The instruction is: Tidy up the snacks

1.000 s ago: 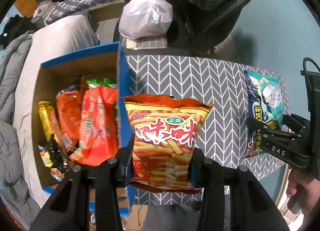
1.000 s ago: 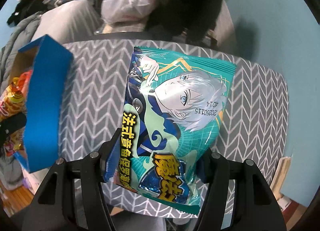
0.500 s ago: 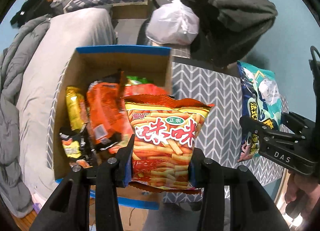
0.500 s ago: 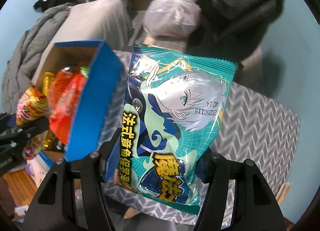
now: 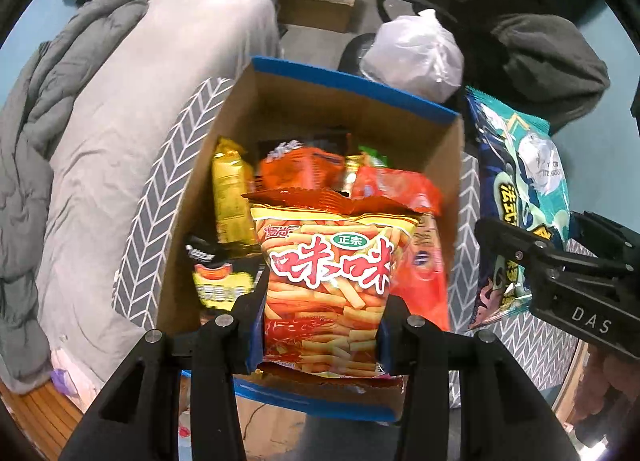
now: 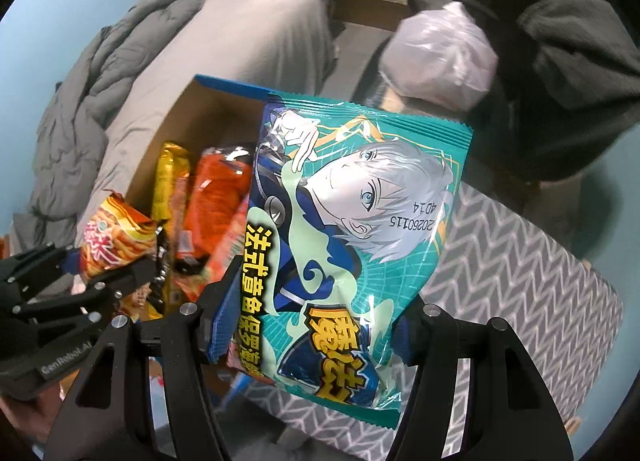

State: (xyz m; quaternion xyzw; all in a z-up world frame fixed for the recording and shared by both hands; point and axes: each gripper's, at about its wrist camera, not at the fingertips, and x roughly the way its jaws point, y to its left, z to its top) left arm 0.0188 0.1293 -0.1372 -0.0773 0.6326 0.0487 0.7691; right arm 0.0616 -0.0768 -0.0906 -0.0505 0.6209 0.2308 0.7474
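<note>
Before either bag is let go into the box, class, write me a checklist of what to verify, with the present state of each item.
1. Left gripper holds the orange shrimp-stick bag firmly: ok, fingers press on both sides.
2. Right gripper holds the teal anime bag: ok, clamped at its lower part.
3. Orange bag is above the cardboard box: ok, the open box lies right behind it.
4. Teal bag is above the box: not ok, mostly over the chevron table beside it.
5. Room left in the box: cannot tell, packets already crowd it.
6. The two grippers are apart: ok, a gap shows.
</note>
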